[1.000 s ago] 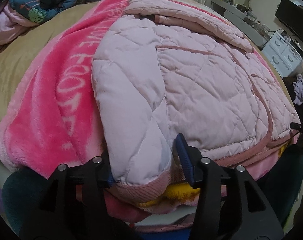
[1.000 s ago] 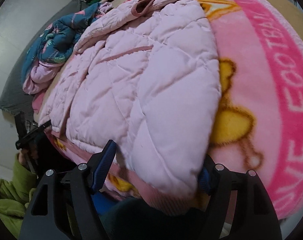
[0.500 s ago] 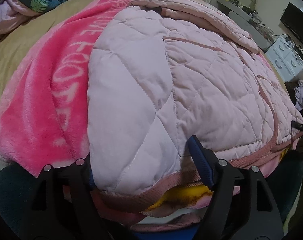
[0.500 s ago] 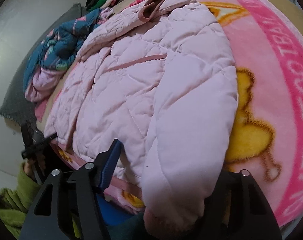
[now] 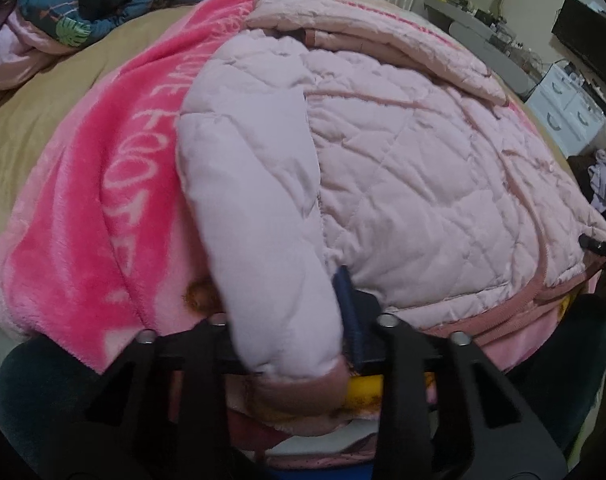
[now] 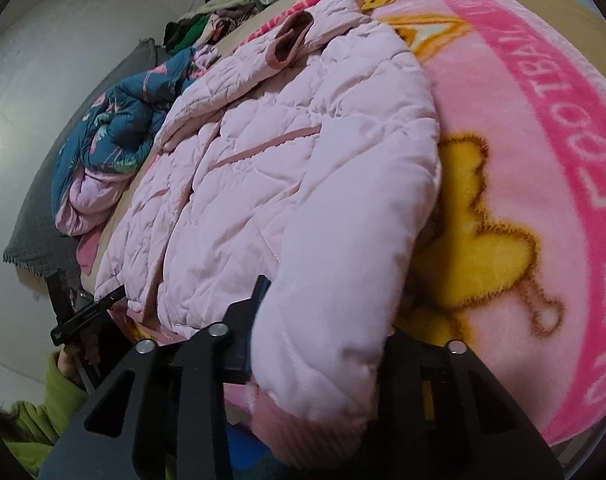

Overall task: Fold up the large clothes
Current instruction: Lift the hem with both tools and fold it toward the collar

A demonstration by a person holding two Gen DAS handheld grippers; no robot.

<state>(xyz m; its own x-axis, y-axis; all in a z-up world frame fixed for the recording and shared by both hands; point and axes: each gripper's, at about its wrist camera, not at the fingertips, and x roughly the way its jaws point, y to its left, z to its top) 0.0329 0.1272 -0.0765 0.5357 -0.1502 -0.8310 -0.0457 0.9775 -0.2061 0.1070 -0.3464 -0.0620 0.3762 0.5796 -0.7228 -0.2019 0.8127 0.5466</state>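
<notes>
Closing on a sleeve cuff each: left gripper (image 5: 287, 344) and right gripper (image 6: 319, 344), jaws narrowing with the padded sleeves between them. Jacket (image 5: 403, 184), pale pink, quilted, is lying flat and spread on a pink blanket (image 5: 115, 208) over the bed (image 5: 31, 120). Folding is judged barely beginning: sleeves are not yet brought across, body unfolded. Farther back, crumpled blue clothes (image 6: 119, 124) are lying heaped. No containers holding anything are showing.
</notes>
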